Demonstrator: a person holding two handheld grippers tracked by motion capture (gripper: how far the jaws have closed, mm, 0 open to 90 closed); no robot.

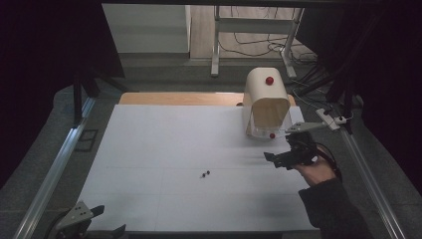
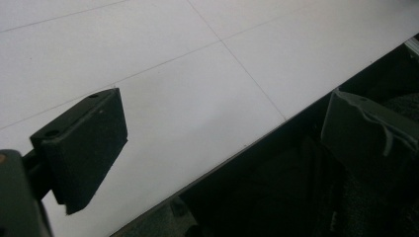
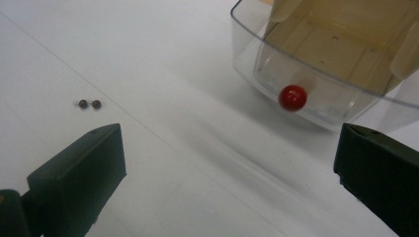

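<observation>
Two jaws of the right gripper (image 1: 271, 158) stand wide apart and nothing is between them. Just ahead of them, a little toward the right jaw in the right gripper view, is the clear drawer (image 3: 247, 49) of a cream box (image 1: 266, 94), with a small red knob (image 3: 292, 97) on its front wall. The drawer sticks out a little from the box, and no jaw touches it.

I judge the drawer to be thin, stiff plastic: light, smooth and rather slippery. Its wall can flex or crack if it is squeezed hard. The knob is the right place to take hold, with one pad on each side of the ball and a gentle pull straight out. The ball is round and glossy, so it may slip out of the pads if the grip is off centre. The box also looks light and may slide on the white table (image 1: 164, 139) when it is pulled.

Farther ahead, on the side of the left jaw, two tiny dark beads (image 3: 90, 104) lie together, well apart from the drawer.

The left gripper (image 1: 109, 220) is at the near table edge, also wide and empty.
</observation>
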